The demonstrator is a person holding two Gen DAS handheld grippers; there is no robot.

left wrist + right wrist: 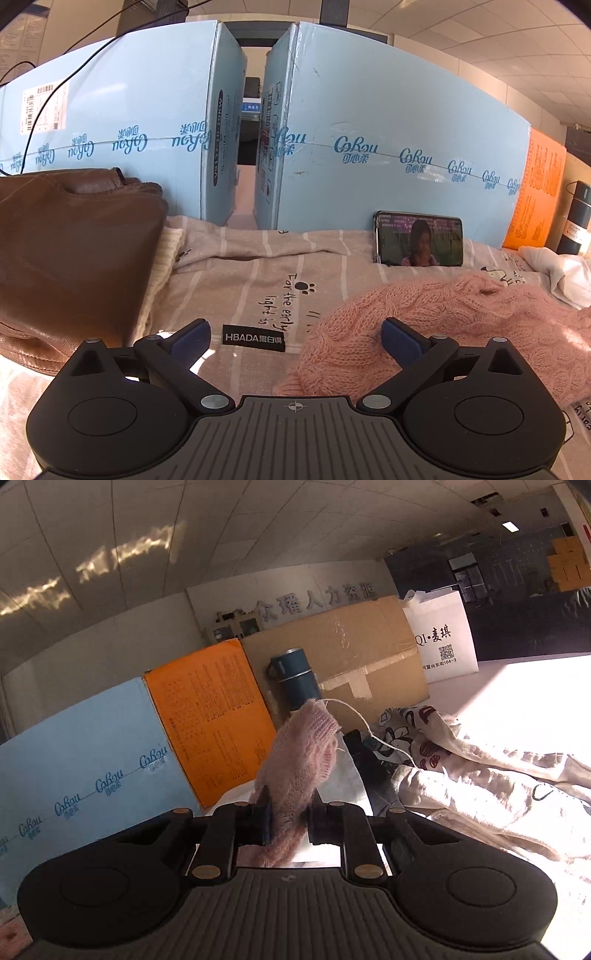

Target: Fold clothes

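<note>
Blue boxes [388, 122] stand behind the bench where the left fingers [397, 338] spread wide beside the pink sweater [461, 314], while the right fingers [263, 821] squeeze its pink knit end [303, 764].

Two light-blue cartons [129, 122] [388, 122] stand along the far edge of the striped bedsheet [258, 266], joined by one orange box [210, 716], one brown cardboard box [354, 653] and one white shopping bag [443, 642]. One phone [419, 238] leans against a blue carton and one dark flask [295, 681] stands at the far right corner. Garments number at least five: one brown leather jacket [66, 251], one cream knit [162, 273] beneath it, one pink sweater [461, 314], one white item [561, 273] and one beige printed top [480, 775]
</note>
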